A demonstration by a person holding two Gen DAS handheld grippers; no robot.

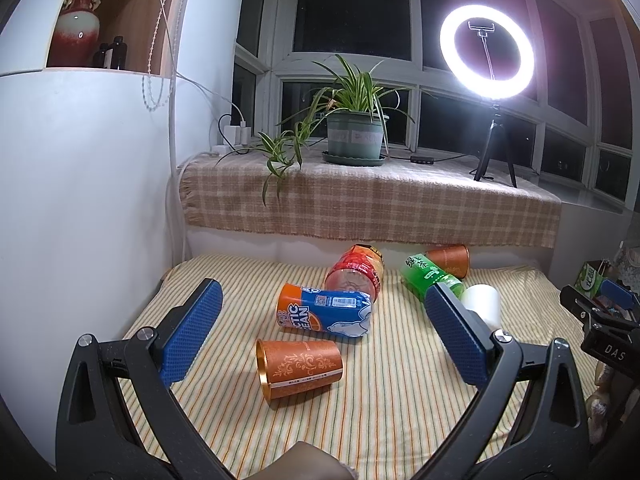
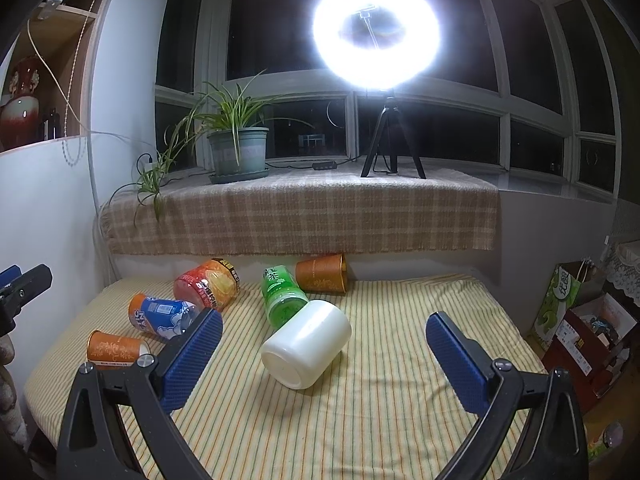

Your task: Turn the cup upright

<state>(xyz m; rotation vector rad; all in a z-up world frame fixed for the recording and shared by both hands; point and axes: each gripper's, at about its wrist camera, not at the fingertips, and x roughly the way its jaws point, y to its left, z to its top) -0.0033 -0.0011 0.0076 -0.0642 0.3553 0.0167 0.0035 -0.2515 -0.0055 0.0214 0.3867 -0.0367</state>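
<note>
Several cups lie on their sides on the striped cloth point(image 1: 380, 420). An orange paper cup point(image 1: 300, 366) with a gold rim lies nearest my left gripper point(image 1: 324, 320), which is open and empty above it. A white cup point(image 2: 306, 348) lies with its base toward my right gripper point(image 2: 324, 344), which is open and empty just short of it. The white cup also shows in the left wrist view point(image 1: 482, 302). A second orange cup point(image 2: 322, 274) lies at the back by the wall.
A blue and orange bottle point(image 1: 326, 312), a red bottle point(image 1: 356, 274) and a green bottle point(image 2: 282, 296) lie among the cups. A potted plant point(image 1: 354, 136) and a ring light point(image 1: 488, 52) stand on the sill behind. Boxes and a bag point(image 2: 560, 304) are at the right.
</note>
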